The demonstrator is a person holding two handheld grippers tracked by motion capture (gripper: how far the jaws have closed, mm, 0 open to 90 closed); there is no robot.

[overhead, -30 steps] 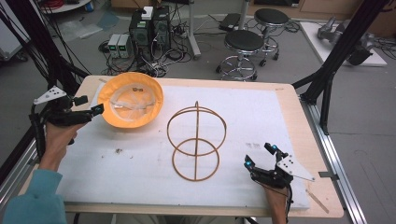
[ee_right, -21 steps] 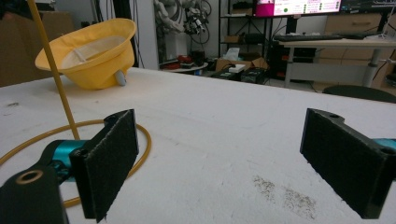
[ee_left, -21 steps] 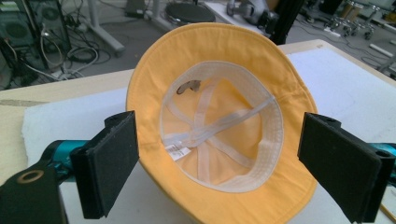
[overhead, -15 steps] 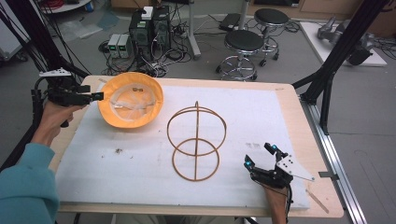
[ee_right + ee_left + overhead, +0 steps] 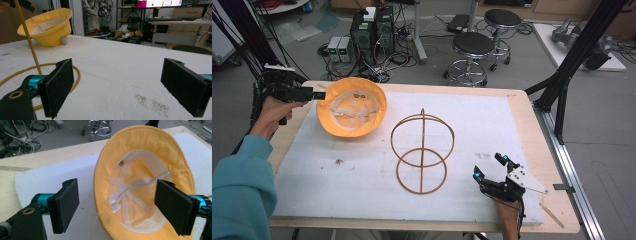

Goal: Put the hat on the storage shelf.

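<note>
Left gripper (image 5: 319, 95): held level at the far left corner of the table, at the rim of the yellow hat (image 5: 352, 106); jaws spread and just been closing a little, hat rim between them, pads not pressing it.
Yellow hat: upside down on the white mat (image 5: 362, 175), inner lining up.
Right gripper (image 5: 490, 167): low at the near right, jaws wide apart, holding nothing.
Wire stand (image 5: 422, 150): upright, mid-mat, between both grippers.

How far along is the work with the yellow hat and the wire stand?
Done: nothing yet; the yellow bucket hat lies upside down on the white mat. In hand: the left gripper, jaws just closing, straddles its brim ungripped. Left: probably gripping and moving it to the wire stand.
</note>
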